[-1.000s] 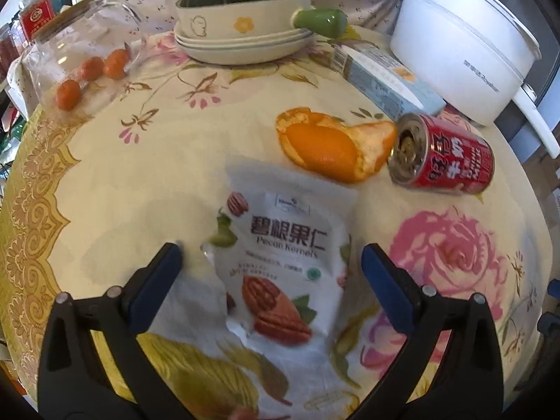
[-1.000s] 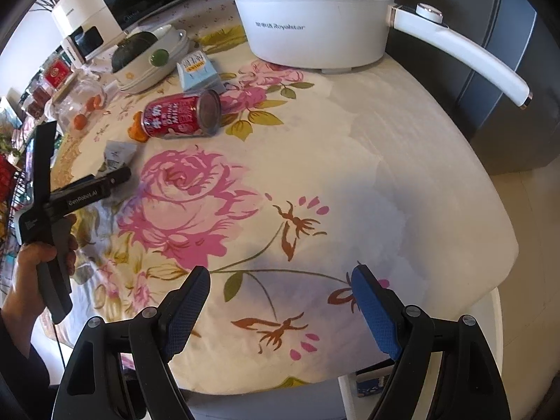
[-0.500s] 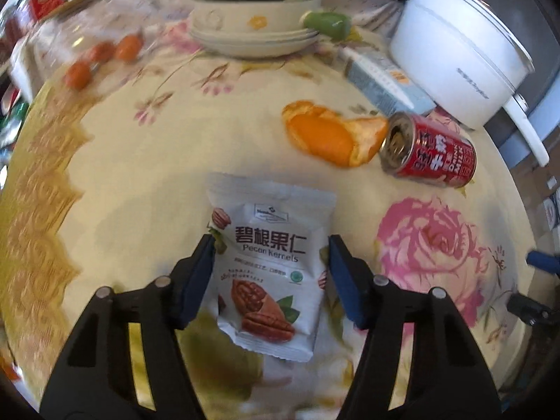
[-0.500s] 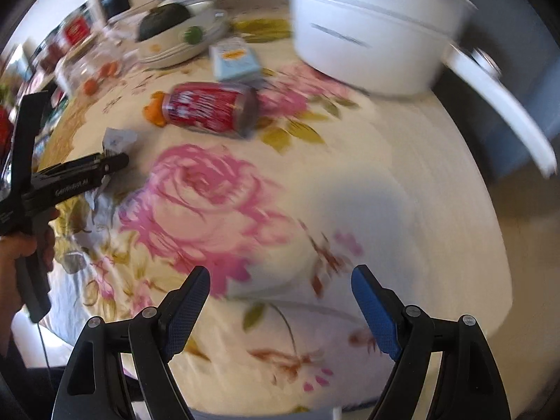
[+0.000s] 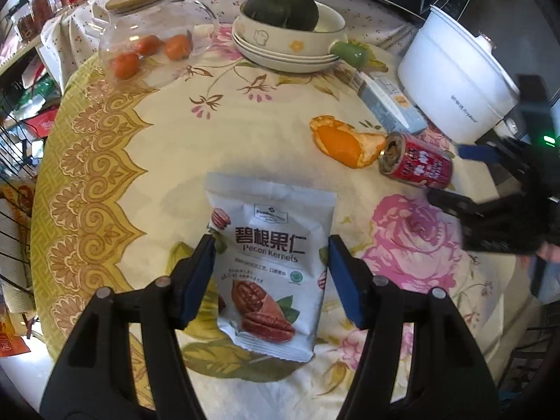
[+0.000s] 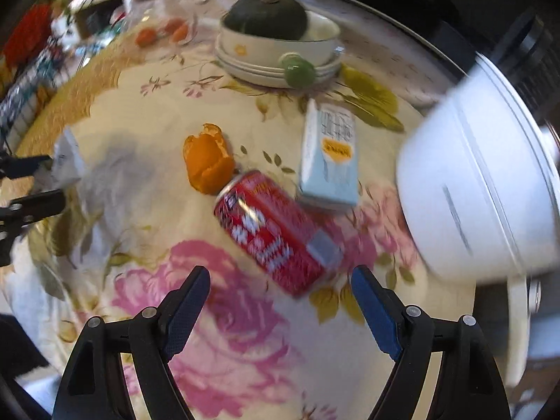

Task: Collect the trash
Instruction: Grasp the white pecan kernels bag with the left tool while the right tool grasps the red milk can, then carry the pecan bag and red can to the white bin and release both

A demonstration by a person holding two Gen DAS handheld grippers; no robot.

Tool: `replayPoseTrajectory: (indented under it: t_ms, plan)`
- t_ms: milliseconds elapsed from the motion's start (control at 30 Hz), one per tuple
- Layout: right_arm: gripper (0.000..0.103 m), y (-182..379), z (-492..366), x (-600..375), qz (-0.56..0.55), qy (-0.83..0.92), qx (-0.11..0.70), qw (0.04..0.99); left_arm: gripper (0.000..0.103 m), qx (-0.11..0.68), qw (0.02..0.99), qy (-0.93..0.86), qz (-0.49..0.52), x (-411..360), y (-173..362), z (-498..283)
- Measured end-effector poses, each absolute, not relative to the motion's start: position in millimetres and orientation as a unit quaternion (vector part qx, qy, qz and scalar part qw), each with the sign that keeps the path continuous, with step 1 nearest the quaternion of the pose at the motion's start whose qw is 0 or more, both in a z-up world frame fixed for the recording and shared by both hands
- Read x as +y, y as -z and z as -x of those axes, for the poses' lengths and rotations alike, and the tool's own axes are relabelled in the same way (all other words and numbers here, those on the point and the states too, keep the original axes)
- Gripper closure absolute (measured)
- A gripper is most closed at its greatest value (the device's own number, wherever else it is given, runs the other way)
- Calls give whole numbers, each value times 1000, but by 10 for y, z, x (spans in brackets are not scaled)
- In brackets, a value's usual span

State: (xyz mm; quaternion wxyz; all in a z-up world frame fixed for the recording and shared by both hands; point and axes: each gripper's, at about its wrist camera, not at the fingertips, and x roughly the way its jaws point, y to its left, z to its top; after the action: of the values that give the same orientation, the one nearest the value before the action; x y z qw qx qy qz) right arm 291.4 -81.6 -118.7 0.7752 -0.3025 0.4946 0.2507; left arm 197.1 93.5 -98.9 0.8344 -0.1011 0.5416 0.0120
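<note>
My left gripper (image 5: 271,255) is shut on a white pecan kernel packet (image 5: 269,217), its pads pressing both side edges, and the packet hangs a little above the floral tablecloth (image 5: 175,147). A red drink can (image 6: 273,231) lies on its side just beyond my right gripper (image 6: 280,273), which hovers open with nothing between its fingers. Orange peel (image 6: 208,161) lies touching the can's far end, and a pale blue carton (image 6: 330,154) lies flat behind the can. In the right wrist view, the left gripper (image 6: 31,182) and the packet (image 6: 66,161) show at the left edge.
A large white pot (image 6: 472,189) with a long handle stands at the right. At the back, a bowl with a dark green squash (image 5: 280,35) sits on stacked plates. A glass jar (image 5: 150,45) holding small oranges lies at the back left. Shelves stand beyond the table's left edge.
The left jaws closed on the packet's sides and lifted it off the cloth. My right gripper swept across the table from the near edge to the red can, rolling as it went.
</note>
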Motion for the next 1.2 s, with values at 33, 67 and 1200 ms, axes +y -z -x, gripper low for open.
replayPoseTrajectory:
  t_ms: [33,67,1200]
  plan:
    - [19,1221,-2941,-762,313,-253,494,771,38,543,833,-7,109,941,981,-1965]
    - [18,1252,-2968,-719,321,-254,495,767,38,544,831,-4,114,947,979,-1970]
    - [46,965,-2390,-1518,165,-172,562,792,38,534,838,64,95,449,780,-1730]
